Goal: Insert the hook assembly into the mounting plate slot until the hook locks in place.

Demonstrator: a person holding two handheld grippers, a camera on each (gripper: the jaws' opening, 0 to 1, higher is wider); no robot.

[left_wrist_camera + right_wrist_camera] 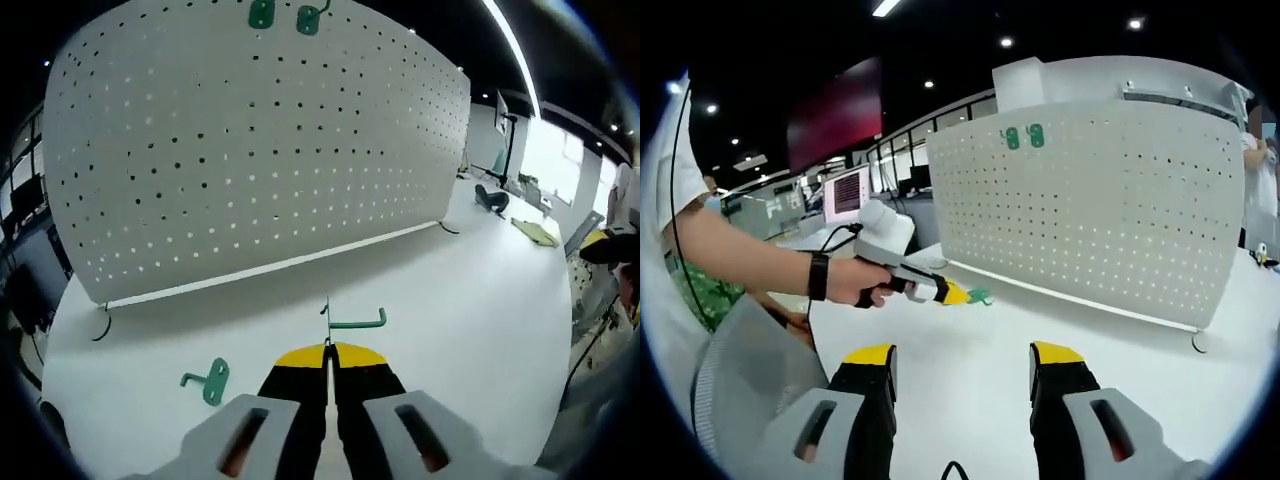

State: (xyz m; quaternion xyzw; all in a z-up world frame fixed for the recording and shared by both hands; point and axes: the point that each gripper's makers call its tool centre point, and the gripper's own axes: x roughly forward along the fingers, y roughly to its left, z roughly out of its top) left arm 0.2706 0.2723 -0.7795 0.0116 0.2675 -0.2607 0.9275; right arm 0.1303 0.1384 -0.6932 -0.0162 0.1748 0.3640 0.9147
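Pinching a green hook above open table, left gripper faces pegboard; right gripper gapes.

Green hook, thin, with a straight shank and an upturned tip, gripped at the plate end and held level above the white table, well apart from the board. Seen also from the right gripper view as a small green piece in front of the board's lower left part. Second green hook with flat mounting plate, lying flat on the table, near the front, to the left of the first. White perforated mounting board, standing upright on the table, full of small round holes. Two more green hooks already hanging near its top edge, side by side, also visible as.
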